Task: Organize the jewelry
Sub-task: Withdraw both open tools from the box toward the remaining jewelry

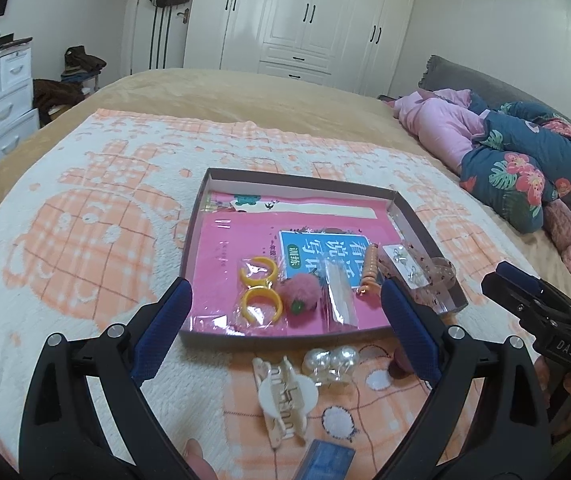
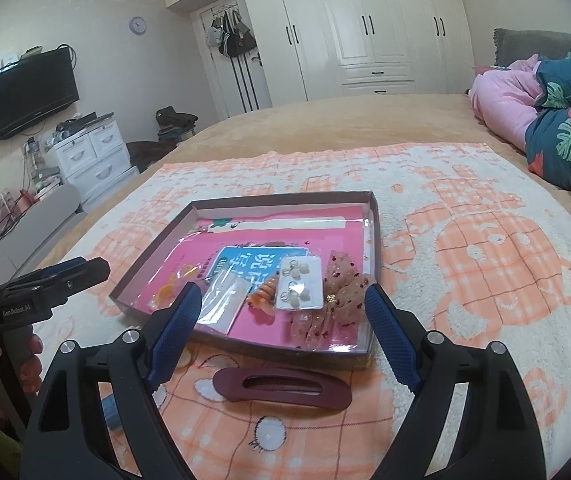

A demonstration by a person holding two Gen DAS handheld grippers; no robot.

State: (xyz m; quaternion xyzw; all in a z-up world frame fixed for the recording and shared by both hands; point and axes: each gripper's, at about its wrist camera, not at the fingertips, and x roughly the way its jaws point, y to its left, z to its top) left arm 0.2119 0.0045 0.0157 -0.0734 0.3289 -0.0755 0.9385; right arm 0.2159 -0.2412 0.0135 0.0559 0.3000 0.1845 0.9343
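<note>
A shallow brown tray (image 1: 297,182) (image 2: 281,198) lined with a pink book lies on the blanket. In it are bagged yellow rings (image 1: 259,292), a pink pom-pom (image 1: 299,295), an orange clip (image 1: 367,270), an earring card (image 2: 300,290) and a pink bow (image 2: 341,296). In front of the tray lie a cream hair claw (image 1: 281,392), bagged pearl earrings (image 1: 331,362) and a dark red hair clip (image 2: 281,386). My left gripper (image 1: 285,292) hovers open over the tray's near edge, holding nothing. My right gripper (image 2: 282,295) is open and empty above the dark red clip.
A small blue object (image 1: 327,460) lies on the peach-and-white blanket (image 1: 85,240) nearest me. Folded quilts (image 1: 517,160) are piled at the bed's right side. A white drawer unit (image 2: 93,156) and a wall TV (image 2: 29,92) stand off to the left, wardrobes behind.
</note>
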